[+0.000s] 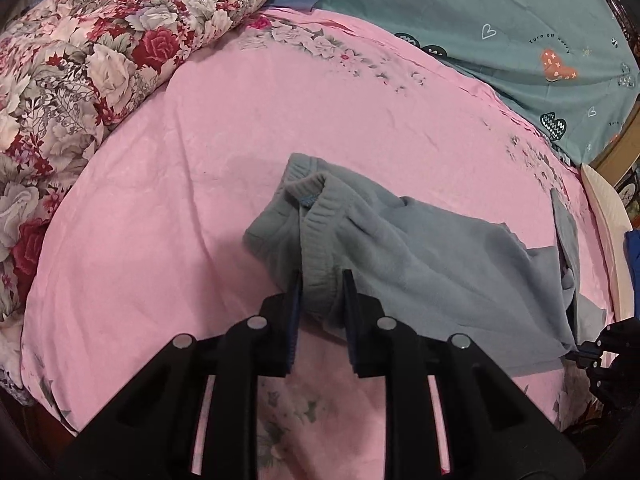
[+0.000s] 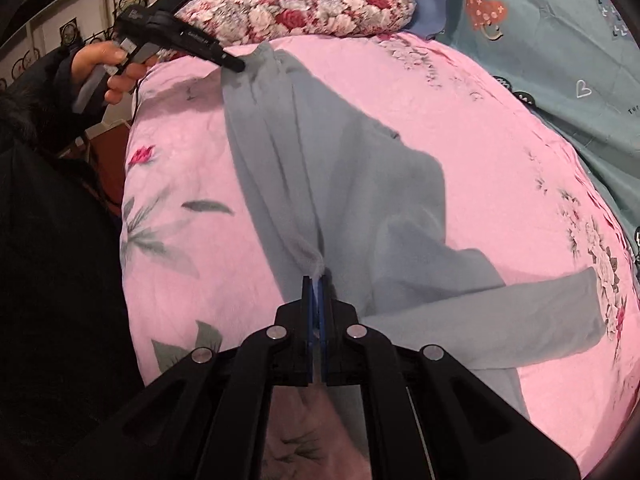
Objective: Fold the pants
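Here the two views split the garment between them. Left wrist view: the waist end of the grey-blue pants point(image 1: 400, 256), ribbed waistband bunched up and standing off the pink bedsheet point(image 1: 200, 160), with the rest of the cloth trailing toward the right edge of the frame. There the right gripper point(image 1: 580, 354) shows only as a dark shape at a cloth corner. Right wrist view: the leg end, one leg lying free across the sheet to the right, the other drawn up in a taut ridge running away to the far left. There the left gripper point(image 2: 236, 65) meets the waist, held in a bare hand point(image 2: 108, 68) coming out of a dark sleeve point(image 2: 60, 92). Left gripper up close: jaws narrow, the ribbed waistband caught between the blue pads point(image 1: 294, 308), fabric bulging up between them. Right gripper point(image 2: 317, 292) up close: jaws pressed nearly together on a thin pinch of the leg hem, a pale sliver of cloth showing between the pads. The pants lie mid-bed, partly lifted between the two grips. Surface: a pink sheet with floral print at its margins. A rolled red-and-white floral quilt point(image 1: 80, 60) sits at the far left, a teal pillow point(image 1: 520, 28) with heart motifs at the far right. Only the right wrist view shows framed panels on a wall point(image 2: 60, 12) beyond the hand.
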The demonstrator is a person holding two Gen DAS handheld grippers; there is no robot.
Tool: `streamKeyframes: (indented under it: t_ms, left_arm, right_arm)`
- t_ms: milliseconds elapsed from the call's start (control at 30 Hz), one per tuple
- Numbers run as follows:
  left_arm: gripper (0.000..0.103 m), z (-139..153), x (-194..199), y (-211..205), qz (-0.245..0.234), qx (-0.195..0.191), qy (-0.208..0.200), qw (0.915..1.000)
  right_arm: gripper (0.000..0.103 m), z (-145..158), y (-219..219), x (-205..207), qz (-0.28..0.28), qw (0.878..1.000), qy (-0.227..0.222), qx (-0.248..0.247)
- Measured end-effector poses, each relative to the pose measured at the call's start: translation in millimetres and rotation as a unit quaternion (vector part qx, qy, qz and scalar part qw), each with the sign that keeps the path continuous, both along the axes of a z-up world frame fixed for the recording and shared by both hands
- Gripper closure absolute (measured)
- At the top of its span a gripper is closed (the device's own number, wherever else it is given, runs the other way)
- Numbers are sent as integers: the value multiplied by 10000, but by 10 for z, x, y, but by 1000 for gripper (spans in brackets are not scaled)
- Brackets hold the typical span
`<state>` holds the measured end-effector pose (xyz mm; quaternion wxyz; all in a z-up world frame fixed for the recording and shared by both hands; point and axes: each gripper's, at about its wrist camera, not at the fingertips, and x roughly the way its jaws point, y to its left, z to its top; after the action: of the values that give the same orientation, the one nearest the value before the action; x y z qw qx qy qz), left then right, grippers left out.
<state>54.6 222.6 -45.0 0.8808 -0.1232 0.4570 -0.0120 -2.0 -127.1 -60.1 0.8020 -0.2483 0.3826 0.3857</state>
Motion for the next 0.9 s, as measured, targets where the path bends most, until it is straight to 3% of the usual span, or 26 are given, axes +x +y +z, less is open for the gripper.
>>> streamKeyframes:
  t_ms: [167,300,367,433,500,567,633,900]
  left_arm:
    - [84,242,523,-111,-98,-290,-68,9995]
    - [85,815,738,-91,31,-396,-775,9962]
    - [84,947,606,-90,-74,-351,-988,9945]
    - [84,832,453,-91,-202,-225,-869,9958]
    - [84,509,359,-67,-303,-93,-415,9986]
    - [84,78,294,-8,-296,-33,165,9994]
    - [84,-168,236,65,-222,-88,435,9988]
    - [84,-60,127,109,-279,2,237,9993]
  right_arm:
    - [101,288,46,461,-615,9970,-331,332]
    - [101,985,-54,769,-1323,9783,-1275,961]
    - [101,1187,-121,652,-1252,9736,-1423,1269]
    - [101,1006,-55,441,-814,9850,-1108,1041]
    - [101,598,45,257,-398,9959,-583,564]
    - [101,106,142,126,-150,9999,-29,72]
    - [101,-180,184,61,-81,9995,270,-116]
    - [101,-138,193,80,-105,9996,281,12]
